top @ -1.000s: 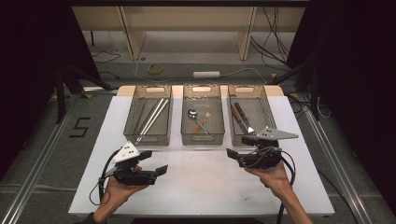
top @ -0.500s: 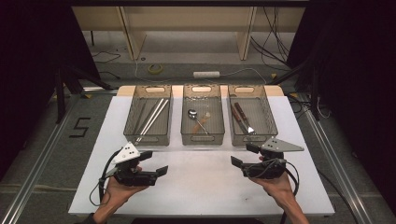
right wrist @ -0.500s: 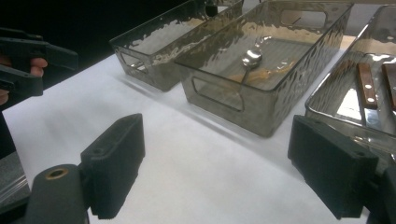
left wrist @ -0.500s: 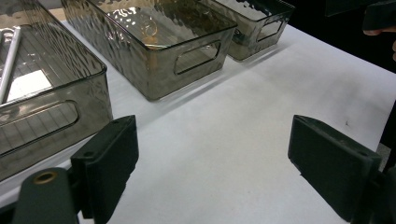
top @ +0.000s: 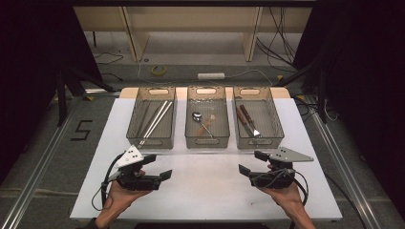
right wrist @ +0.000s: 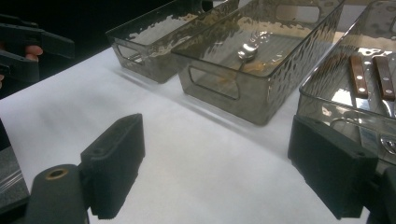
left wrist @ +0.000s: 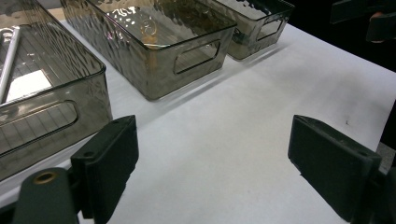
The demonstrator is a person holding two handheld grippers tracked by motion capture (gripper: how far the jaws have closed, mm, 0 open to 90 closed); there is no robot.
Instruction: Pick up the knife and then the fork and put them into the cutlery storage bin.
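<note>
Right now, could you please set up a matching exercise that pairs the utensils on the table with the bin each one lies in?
Things:
1. chopsticks
2. spoon
3. knives
4. left claw

Places:
A. middle bin
B. over the bare white table, in front of the bins
C. left bin
D. right bin

Pairs: 1-C, 2-A, 3-D, 4-B
</note>
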